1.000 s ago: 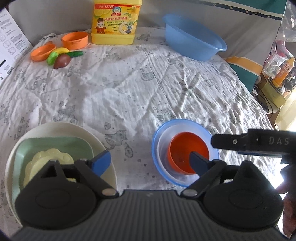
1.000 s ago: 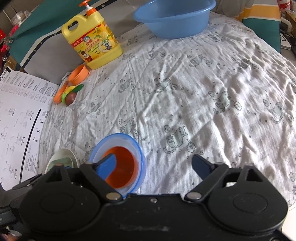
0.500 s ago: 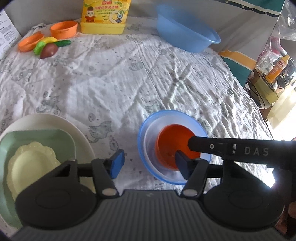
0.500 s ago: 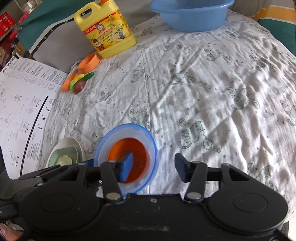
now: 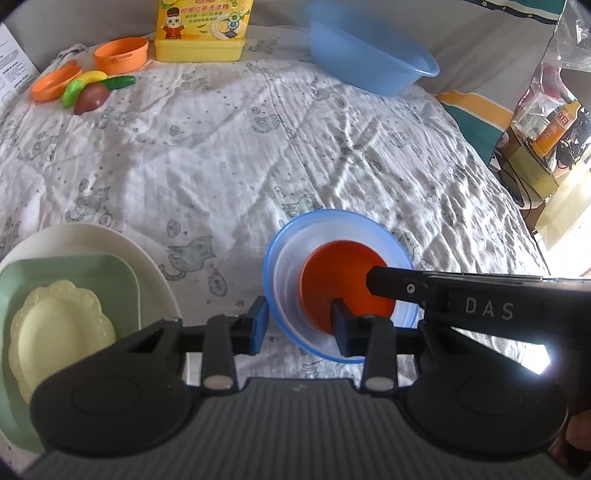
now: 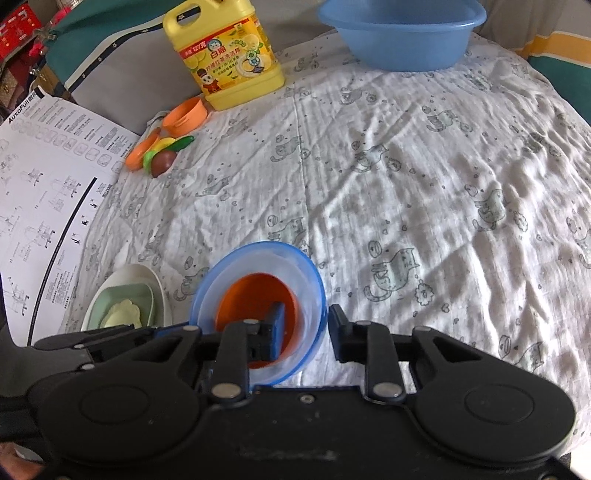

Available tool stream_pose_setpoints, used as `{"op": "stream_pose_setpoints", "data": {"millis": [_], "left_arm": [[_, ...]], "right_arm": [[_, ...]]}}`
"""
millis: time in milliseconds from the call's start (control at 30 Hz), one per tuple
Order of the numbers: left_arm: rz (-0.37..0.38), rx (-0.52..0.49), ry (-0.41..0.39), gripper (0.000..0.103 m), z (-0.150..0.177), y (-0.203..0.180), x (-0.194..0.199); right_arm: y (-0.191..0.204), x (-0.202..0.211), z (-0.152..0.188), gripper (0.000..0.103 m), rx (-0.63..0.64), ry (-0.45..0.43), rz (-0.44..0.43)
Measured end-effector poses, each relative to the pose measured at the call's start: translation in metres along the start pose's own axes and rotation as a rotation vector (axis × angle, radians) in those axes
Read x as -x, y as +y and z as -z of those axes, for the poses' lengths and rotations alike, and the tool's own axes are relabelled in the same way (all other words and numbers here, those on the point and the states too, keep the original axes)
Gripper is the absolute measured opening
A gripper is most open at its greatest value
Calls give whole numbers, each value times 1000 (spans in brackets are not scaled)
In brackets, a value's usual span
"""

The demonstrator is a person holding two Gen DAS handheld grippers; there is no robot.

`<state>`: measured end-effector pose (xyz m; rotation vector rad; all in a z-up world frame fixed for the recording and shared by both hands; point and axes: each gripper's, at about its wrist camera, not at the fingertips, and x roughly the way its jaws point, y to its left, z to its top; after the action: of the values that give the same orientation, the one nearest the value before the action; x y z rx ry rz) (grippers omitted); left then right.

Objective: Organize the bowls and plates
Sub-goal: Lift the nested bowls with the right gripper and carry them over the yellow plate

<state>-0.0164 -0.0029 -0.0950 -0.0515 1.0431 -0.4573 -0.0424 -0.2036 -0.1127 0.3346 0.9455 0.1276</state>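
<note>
Spread across a bed or table: a rumpled white cloth (image 5: 229,155) printed with grey cats, with a yellow detergent jug (image 6: 225,55), a big blue basin (image 6: 402,33) and some toy food with orange dishes (image 5: 88,81) at the far edge. Near the front, nested bowls: blue bowl (image 5: 280,258) outermost, a clear one inside it, an orange bowl (image 5: 343,280) innermost; just left of them, well apart from the toys, a stack of plates (image 5: 92,243) with cream under green under pale yellow. Left gripper (image 5: 297,325) straddling the near-left wall of the bowl stack, right gripper (image 6: 306,332) straddling its right wall, so both equally close, one on each side, stack lying directly between. Both sets of jaws just been closing, now narrow, one finger inside and one outside the rim; cannot tell whether the pads already press. Probably about to lift the stack two-handed
</note>
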Motion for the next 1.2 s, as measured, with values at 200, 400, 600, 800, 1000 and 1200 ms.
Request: {"op": "stream_pose_setpoints", "data": {"millis": [200, 400, 600, 800, 1000, 1200], "left_arm": [[-2, 10, 17, 33, -2, -1, 2], [-14, 10, 20, 31, -4, -3, 9], [-26, 32, 4, 30, -8, 5, 22], [-60, 70, -21, 30, -12, 28, 44], [-94, 121, -53, 30, -15, 64, 69], [-129, 180, -69, 30, -9, 104, 92]], "right_arm": [[2, 3, -2, 26, 17, 0, 13], [6, 7, -6, 26, 42, -7, 20], [22, 11, -12, 26, 76, -9, 16], [52, 8, -22, 26, 117, 6, -19], [96, 1, -30, 26, 170, 21, -68], [141, -11, -32, 26, 227, 59, -120]]}}
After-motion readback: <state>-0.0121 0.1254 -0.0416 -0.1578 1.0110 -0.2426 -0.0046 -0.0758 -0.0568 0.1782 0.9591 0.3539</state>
